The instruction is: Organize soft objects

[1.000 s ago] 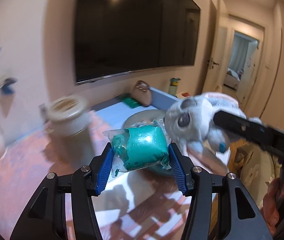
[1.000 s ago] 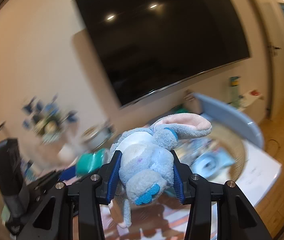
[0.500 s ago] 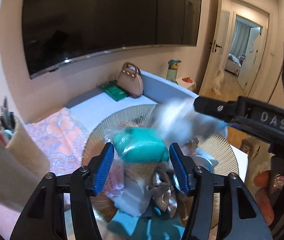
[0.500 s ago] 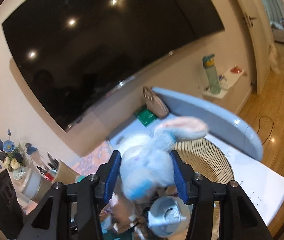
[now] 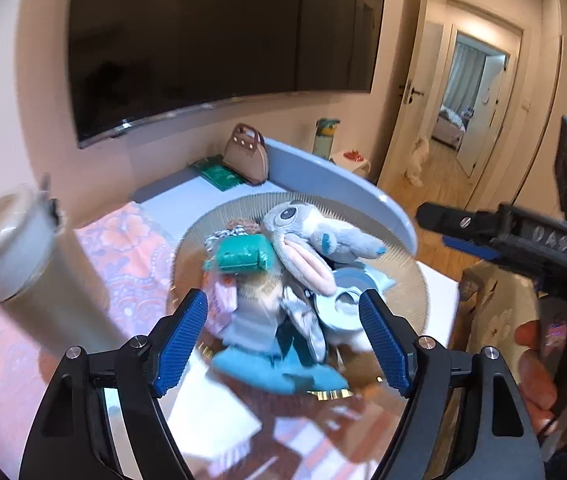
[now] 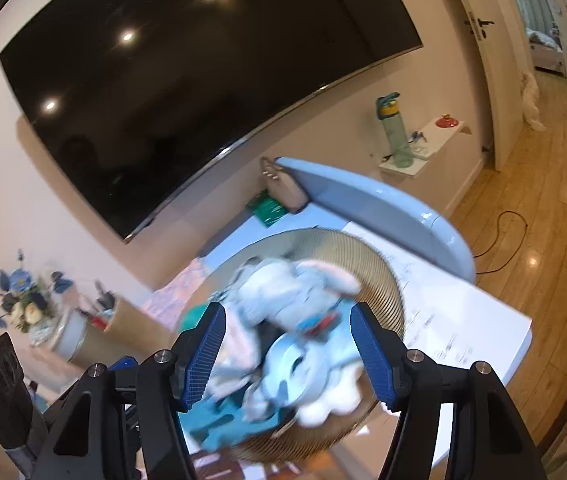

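A teal pouch (image 5: 239, 254) and a grey-blue plush bunny (image 5: 311, 236) lie on top of a pile of soft things in a round ribbed basket (image 5: 415, 276). My left gripper (image 5: 283, 338) hangs just before the pile, its jaws opening, with nothing between the blue pads. In the right wrist view my right gripper (image 6: 287, 354) is over the same basket (image 6: 379, 264), jaws opening. The blurred plush bunny (image 6: 283, 292) lies beyond its pads, free of them. A sliver of the teal pouch (image 6: 191, 316) shows by its left finger.
A beige cup (image 5: 23, 264) stands close on the left, on a floral cloth (image 5: 123, 248). Behind the basket are a brown handbag (image 5: 245, 158), a green book (image 5: 217, 172), a curved blue board (image 5: 343, 184) and a bottle (image 6: 393, 136). A hand (image 5: 535, 380) holds the right gripper.
Both grippers went from shut to open and moved in over the basket. The teal pouch and the plush bunny left their pads and dropped onto the pile.
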The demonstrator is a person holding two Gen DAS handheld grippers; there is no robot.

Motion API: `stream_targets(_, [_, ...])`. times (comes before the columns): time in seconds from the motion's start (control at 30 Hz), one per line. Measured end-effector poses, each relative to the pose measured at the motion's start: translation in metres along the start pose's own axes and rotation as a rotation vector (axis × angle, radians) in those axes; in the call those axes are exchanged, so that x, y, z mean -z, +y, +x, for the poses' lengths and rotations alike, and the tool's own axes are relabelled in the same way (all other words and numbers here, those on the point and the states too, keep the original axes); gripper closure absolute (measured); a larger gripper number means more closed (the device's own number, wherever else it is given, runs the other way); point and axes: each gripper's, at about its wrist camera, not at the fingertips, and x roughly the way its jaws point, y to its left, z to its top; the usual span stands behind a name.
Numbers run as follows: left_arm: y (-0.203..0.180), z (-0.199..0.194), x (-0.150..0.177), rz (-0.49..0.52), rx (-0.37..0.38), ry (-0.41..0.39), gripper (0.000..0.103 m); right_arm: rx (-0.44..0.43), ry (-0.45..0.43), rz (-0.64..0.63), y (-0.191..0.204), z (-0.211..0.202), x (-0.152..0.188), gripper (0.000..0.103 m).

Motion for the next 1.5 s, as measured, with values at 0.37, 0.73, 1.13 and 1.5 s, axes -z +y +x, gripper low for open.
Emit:
stream_targets(0.37, [0.089,-0.172,0.066,-0.041,-0.377,-0.111,0.022,-0.164,0.074,-0.247,0.122,-0.007,0.079,0.04])
stream_targets(0.73, [0.207,-0.288,0.117,-0.319,-0.695,-0.224,0.001,-0.398,0.144,-0.557,0.323,0.032,0.16,0.04])
stream_targets(1.13, [0.299,-0.198,0.193,-0.516,-0.724,-0.043,0.001,-0.244,0.225,-0.659,0.36,0.146,0.238,0.04])
stream_targets(1.5, [0.311,-0.147,0.216,-0.513,-0.677,0.054,0.001,-0.157,0.293,-0.66,0.348,0.189,0.26,0.04])
